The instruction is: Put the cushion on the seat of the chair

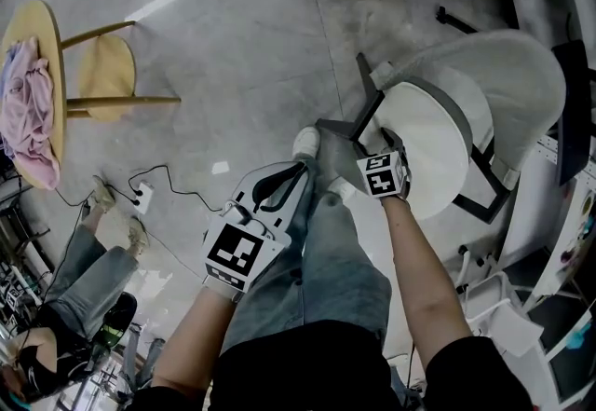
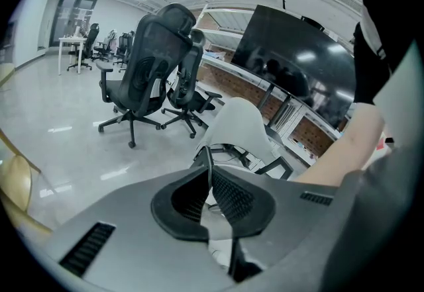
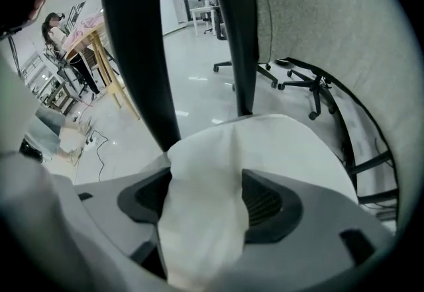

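Two tools, only one on the job. The right tool [image 3: 207,199] points steeply down w/ jaws spread wide. A bunched fold of the white cushion [image 3: 291,145] sits btwn the pads, but they look too far apart to pinch it, so it reads as a let-go, not a grip. That fits: the cushion lies flat on the seat of the chair [image 1: 512,74], w/ the pale backrest curving up behind it, so there's no reason to hold it.

The left tool [image 2: 211,175] hangs off to the side above the person's jeans [image 1: 335,279], jaws closed tip to tip, nothing in them. Prob parked out of the way, since one tool is enough for a light cushion.

Task looks nearly done. What's left, I'd judge, is to draw the right tool clear w/o dragging the fold along, then maybe nudge the cushion square. Farther out: grey floor [image 1: 242,46], and a wooden table [image 1: 47,27] w/ a pink cloth [image 1: 28,111] at far left, well apart from the chair.
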A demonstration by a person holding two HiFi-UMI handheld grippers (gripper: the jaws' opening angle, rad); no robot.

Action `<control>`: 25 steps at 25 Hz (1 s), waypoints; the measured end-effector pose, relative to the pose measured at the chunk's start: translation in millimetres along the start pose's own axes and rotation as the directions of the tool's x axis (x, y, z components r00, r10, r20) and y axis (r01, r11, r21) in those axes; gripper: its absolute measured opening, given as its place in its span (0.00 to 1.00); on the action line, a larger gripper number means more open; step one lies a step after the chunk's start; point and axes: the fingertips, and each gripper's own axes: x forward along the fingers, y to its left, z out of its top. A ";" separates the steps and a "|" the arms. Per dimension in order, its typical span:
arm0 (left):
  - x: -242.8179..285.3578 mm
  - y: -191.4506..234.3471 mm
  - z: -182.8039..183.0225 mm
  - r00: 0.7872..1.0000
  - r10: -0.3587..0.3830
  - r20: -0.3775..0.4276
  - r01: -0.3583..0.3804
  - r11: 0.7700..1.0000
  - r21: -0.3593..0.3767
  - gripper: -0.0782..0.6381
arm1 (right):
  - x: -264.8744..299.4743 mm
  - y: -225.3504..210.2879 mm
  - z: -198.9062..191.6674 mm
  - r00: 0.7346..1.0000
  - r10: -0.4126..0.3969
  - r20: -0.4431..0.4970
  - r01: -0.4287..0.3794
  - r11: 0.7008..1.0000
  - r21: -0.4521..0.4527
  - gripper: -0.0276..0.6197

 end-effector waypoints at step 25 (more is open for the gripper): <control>-16.6 -34.5 29.9 0.998 -0.004 0.056 0.002 0.999 0.033 0.13 | -59.6 -15.3 26.6 0.993 0.115 -0.009 -0.114 0.987 0.109 0.49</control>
